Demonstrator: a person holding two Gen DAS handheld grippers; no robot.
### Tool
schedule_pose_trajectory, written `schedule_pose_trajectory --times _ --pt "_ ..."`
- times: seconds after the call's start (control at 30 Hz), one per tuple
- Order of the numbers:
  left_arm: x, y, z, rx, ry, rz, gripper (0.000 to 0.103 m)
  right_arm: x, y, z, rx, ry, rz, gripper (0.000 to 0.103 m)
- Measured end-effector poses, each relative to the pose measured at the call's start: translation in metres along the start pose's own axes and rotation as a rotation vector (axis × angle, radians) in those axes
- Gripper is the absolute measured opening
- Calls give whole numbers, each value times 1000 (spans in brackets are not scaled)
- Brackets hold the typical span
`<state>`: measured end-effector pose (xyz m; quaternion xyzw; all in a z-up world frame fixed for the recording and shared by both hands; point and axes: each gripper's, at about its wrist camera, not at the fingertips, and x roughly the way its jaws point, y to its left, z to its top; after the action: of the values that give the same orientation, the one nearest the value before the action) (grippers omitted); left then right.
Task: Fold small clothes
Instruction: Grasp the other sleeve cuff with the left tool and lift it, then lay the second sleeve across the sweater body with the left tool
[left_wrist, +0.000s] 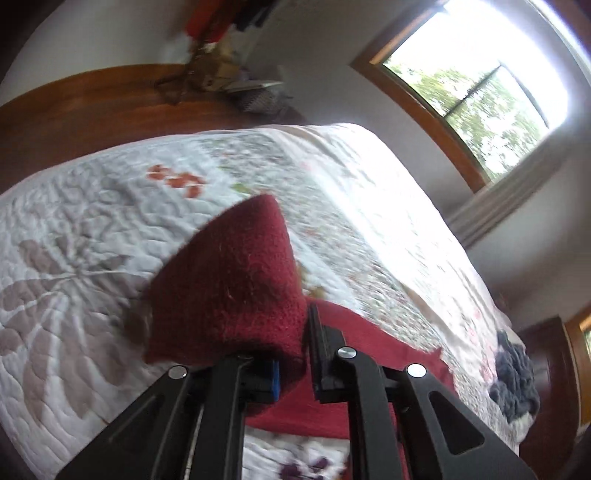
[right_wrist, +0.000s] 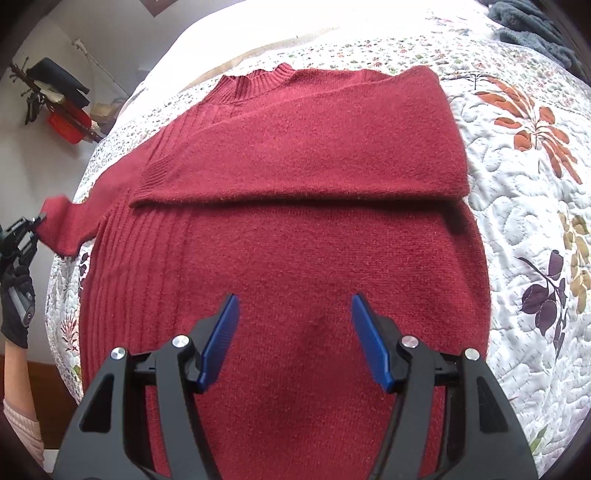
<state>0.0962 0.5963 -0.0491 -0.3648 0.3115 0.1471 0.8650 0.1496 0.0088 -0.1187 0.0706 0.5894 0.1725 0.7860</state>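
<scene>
Blue-padded right tool (right_wrist: 293, 341) hangs wide open, empty, over a red sweater (right_wrist: 288, 258) spread on the quilted bed (right_wrist: 524, 206).
One sleeve (right_wrist: 306, 147) lies folded across the chest; left tool (left_wrist: 291, 354) pinches the other sleeve's cuff (left_wrist: 236, 280), fold unfinished.

The left gripper (left_wrist: 295, 354) is closed tight on the cuff of the sweater sleeve (left_wrist: 236, 273) and holds it lifted — a black-gloved hand (right_wrist: 14, 306) grips its handle at the left edge of the bed, with a pale knitted cuff on the forearm. The right gripper (right_wrist: 295, 332) hangs above with its blue pads (right_wrist: 218, 343) spread wide apart, holding nothing.
</scene>
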Motion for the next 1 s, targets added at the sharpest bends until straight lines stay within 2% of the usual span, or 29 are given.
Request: schedule_pose_trajectory --times 0.17,0.43,0.53,0.7,0.83,0.97,1.0 --pt "18 -78 -26 124 50 -72 12 -7 -3 -2 4 -15 13 63" --pt "48 -176 -86 230 135 -187 12 -15 -20 -4 37 -35 25 63" --pt "59 -202 -108 267 154 -200 12 -18 -24 -5 39 -44 27 63" --pt "88 -220 -139 298 210 -199 12 -19 -29 -6 43 -48 34 63" --pt "112 -219 -161 302 259 -178 12 -21 -34 -9 46 -51 32 63" --pt "131 -216 -180 314 315 -158 17 -20 -39 -9 59 -46 31 63" --pt "136 -216 -185 321 333 -151 21 -19 -39 -9 62 -43 28 63"
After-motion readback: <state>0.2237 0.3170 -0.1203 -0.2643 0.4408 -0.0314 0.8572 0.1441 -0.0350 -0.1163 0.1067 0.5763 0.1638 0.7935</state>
